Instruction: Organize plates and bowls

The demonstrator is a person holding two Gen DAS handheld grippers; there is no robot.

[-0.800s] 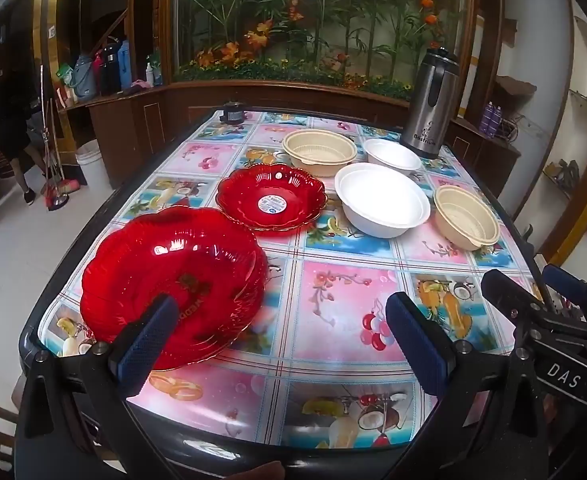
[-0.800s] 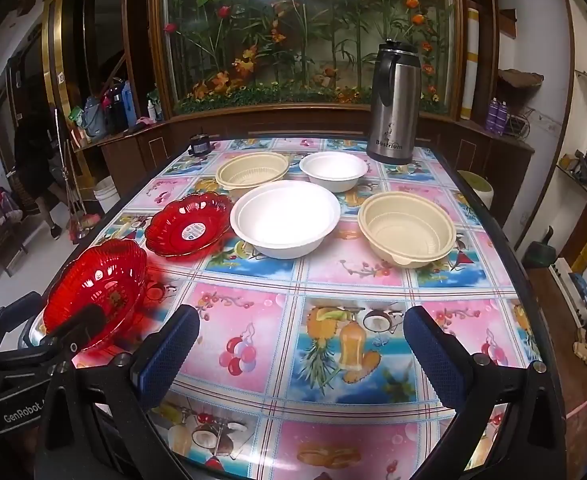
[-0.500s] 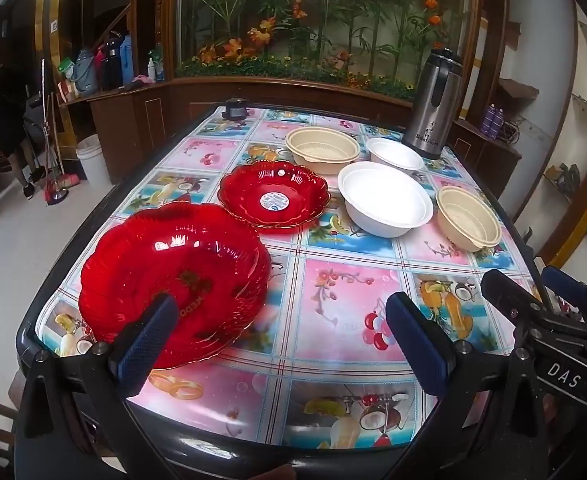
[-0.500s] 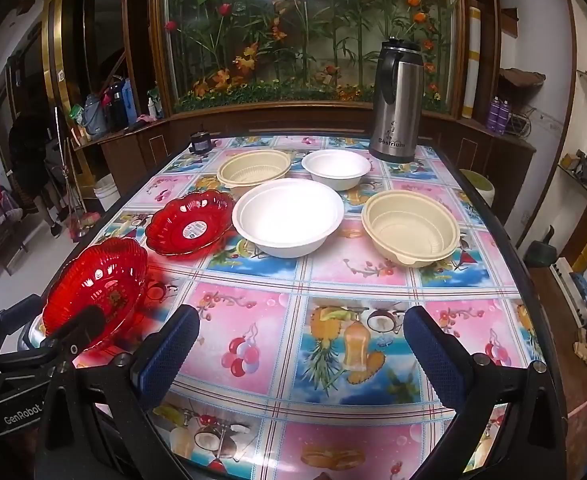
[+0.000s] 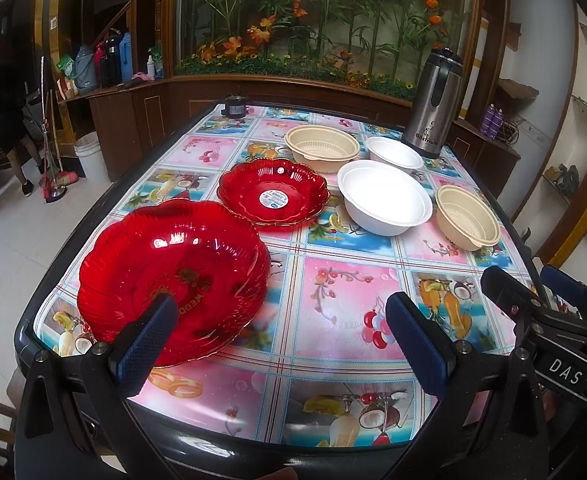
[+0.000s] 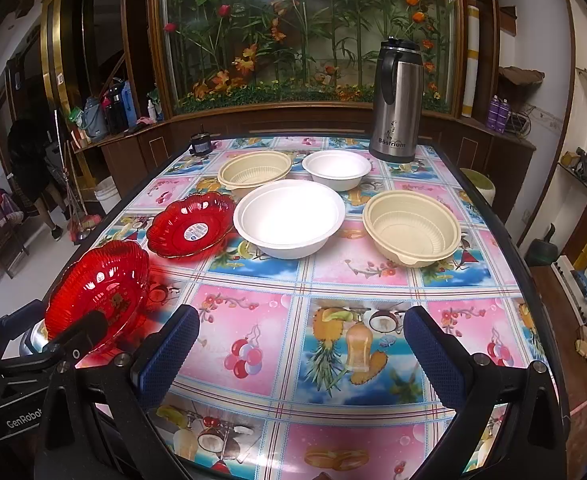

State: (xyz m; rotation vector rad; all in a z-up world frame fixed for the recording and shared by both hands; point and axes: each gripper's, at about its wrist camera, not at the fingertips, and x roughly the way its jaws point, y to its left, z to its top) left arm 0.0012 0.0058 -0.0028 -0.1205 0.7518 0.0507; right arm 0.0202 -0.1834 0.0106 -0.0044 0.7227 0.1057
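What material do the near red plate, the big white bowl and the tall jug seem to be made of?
Near red plate: likely clear moulded plastic, possibly glass; glossy, ribbed, and see-through.
Big white bowl: probably foam or pressed pulp; matte and opaque, without glare.
Tall jug: brushed stainless steel body with soft vertical reflections; its black lid and handle look plastic.

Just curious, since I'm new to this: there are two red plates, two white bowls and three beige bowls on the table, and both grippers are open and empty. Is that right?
Nearly. There are only two beige bowls, not three: the far beige bowl and the near beige bowl, as the right wrist view shows. The rest stands.
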